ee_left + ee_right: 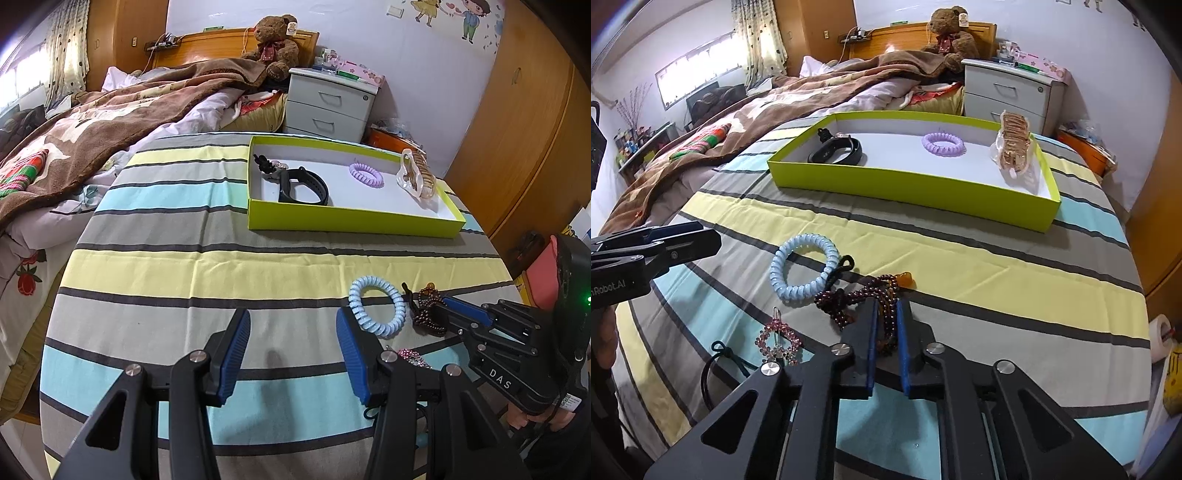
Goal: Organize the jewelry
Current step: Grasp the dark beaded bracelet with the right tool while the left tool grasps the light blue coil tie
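Dark garnet-red beaded bracelet (849,306), coiled on the striped tablecloth (960,266), pinched by the right gripper (886,332). Left gripper (291,354) spread, empty. Risk: loose bead loops may snag the adjacent pale-blue spiral hair tie (803,266) during transfer to the lime-green cardboard tray (905,184).

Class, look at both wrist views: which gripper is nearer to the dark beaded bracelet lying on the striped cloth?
Right. The right gripper is shut on the dark beaded bracelet, beads pinched between its pads. The left gripper hangs open over bare cloth, beyond the light blue coil hair tie.
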Available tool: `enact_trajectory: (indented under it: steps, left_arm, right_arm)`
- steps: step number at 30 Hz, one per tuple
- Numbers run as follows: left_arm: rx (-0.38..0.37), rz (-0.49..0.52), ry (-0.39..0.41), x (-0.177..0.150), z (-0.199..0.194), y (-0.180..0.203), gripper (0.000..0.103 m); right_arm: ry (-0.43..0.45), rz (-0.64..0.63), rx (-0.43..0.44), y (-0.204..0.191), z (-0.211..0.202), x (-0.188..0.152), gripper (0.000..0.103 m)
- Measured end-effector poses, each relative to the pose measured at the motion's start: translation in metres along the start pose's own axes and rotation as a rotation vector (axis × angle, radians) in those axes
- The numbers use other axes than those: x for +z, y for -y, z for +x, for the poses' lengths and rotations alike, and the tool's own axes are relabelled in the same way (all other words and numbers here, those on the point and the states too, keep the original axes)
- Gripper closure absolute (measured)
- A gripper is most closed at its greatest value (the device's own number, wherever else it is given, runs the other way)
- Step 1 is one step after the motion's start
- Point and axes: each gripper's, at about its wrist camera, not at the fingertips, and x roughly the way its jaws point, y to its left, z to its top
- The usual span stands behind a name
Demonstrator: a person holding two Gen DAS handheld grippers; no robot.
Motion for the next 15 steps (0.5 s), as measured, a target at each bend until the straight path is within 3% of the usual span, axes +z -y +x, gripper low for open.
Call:
enact_trajectory:
  steps: [15]
  left_arm:
    - [-0.035,0.038,-0.054,0.006,0.024,0.02,0.053]
  right_arm:
    - [0.067,0.066,-0.031,0.022,-0.024,-0.009,0.1]
